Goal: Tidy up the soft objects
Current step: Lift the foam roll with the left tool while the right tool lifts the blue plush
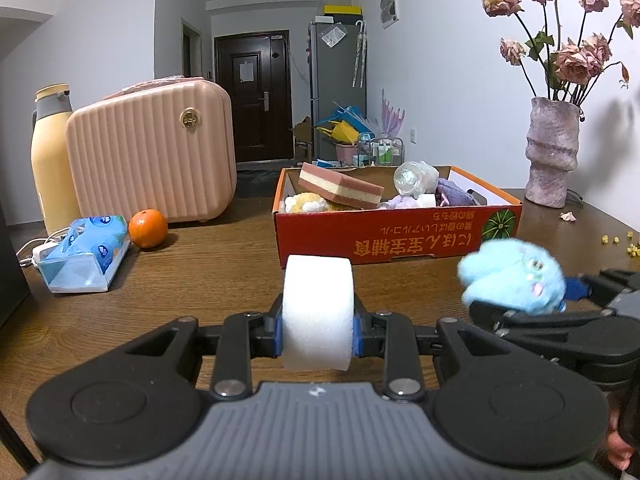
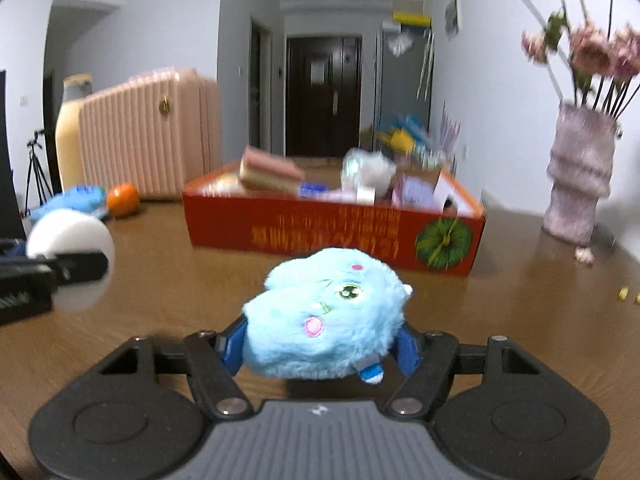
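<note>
My left gripper (image 1: 318, 338) is shut on a white foam roll (image 1: 318, 312), held above the wooden table in front of the red cardboard box (image 1: 376, 236). My right gripper (image 2: 324, 346) is shut on a fluffy light-blue plush toy (image 2: 326, 320), also held above the table before the box (image 2: 320, 236). The plush toy shows at the right of the left wrist view (image 1: 514, 278), and the foam roll at the left of the right wrist view (image 2: 72, 256). The box holds a pink-and-cream sponge (image 1: 340, 186), a crumpled clear bottle (image 1: 414, 178) and other soft items.
A pink suitcase (image 1: 152, 152), a yellow flask (image 1: 50, 156), an orange (image 1: 148, 228) and a blue tissue pack (image 1: 86, 254) stand at the left. A vase of dried roses (image 1: 552, 152) stands at the right. Yellow crumbs (image 1: 624, 242) lie near the right edge.
</note>
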{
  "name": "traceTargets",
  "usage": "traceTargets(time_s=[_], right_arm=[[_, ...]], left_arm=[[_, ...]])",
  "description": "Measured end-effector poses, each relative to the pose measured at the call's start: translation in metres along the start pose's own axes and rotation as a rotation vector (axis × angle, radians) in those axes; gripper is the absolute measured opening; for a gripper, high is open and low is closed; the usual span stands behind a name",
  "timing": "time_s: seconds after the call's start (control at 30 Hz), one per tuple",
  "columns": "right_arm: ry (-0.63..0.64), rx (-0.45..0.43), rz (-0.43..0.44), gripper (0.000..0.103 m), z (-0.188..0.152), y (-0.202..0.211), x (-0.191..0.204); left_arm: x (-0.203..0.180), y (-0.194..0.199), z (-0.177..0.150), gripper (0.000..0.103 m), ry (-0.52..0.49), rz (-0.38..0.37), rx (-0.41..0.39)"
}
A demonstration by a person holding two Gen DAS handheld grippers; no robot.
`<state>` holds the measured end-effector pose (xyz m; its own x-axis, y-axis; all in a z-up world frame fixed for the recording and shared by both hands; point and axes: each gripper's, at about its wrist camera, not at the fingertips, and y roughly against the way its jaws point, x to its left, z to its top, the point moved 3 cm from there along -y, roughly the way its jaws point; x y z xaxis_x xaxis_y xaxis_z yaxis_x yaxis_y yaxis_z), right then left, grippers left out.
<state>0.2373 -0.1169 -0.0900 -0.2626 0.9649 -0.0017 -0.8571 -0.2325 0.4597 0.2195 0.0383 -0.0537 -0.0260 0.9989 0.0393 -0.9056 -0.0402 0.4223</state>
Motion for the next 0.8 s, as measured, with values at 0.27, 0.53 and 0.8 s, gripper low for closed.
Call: traceTargets(time_s=[0.27, 0.53, 0.8], right_arm=[[-0.008, -0.100, -0.012, 0.069, 0.010, 0.015, -0.005], [-0.019, -0.161, -0.034, 0.069, 0.016, 0.019, -0.009], [-0.036, -0.219, -0.067, 0.069, 0.025, 0.013, -0.017]], left_arm=[[0.001, 0.001, 0.001, 0.030, -0.002, -0.009, -0.007], [-0.003, 0.000, 0.007, 0.030, -0.005, -0.001, -0.030], [-0.009, -0.008, 0.023, 0.030, 0.032, -0.009, -0.055]])
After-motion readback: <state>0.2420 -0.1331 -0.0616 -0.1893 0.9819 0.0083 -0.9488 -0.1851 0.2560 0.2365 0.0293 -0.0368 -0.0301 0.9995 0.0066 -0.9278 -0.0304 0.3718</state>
